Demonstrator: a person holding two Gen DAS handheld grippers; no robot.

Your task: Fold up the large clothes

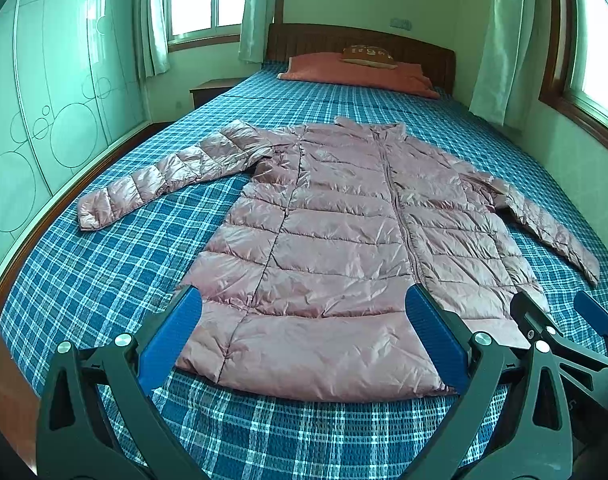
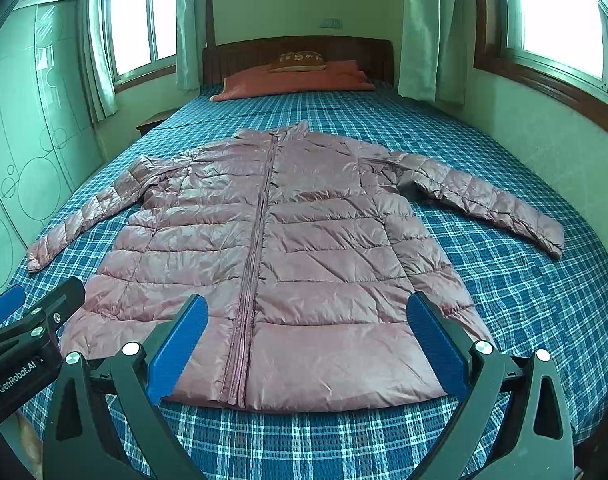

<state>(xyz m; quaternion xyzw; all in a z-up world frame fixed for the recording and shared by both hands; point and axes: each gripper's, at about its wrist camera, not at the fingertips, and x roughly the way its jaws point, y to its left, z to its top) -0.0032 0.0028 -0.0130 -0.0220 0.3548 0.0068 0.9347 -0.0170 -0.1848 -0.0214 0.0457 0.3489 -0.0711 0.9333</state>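
One pink quilted jacket (image 1: 336, 240), spread flat and face up on the near half of one bed (image 1: 104, 280), zipped up the middle, collar toward the headboard, hem toward the cameras. Two sleeves (image 1: 160, 180), each stretched out to its own side and angled down toward the foot of the bed, both lying on the blue plaid bedcover (image 2: 524, 300). Hovering just above the hem, two grippers: left gripper (image 1: 304, 308) over the left part of the hem, its two blue pads (image 1: 172, 344) set wide apart with nothing between them but the cloth below; right gripper (image 2: 306, 308) over the zipper's lower end, jaws likewise spread wide and empty. Side by side, each visible at the edge of the other's view. Contact with the fabric not clear from either view. Farther up the bed, one folded orange blanket (image 2: 292, 80) across the pillow end, with one small brown cushion (image 2: 298, 61) on top, against one dark wooden headboard (image 1: 360, 46). Around the bed, two windows (image 2: 140, 16) with pale green curtains (image 2: 428, 28), one wardrobe (image 1: 40, 100) with circle patterns on the left, and one low nightstand (image 1: 210, 90) beside the headboard.
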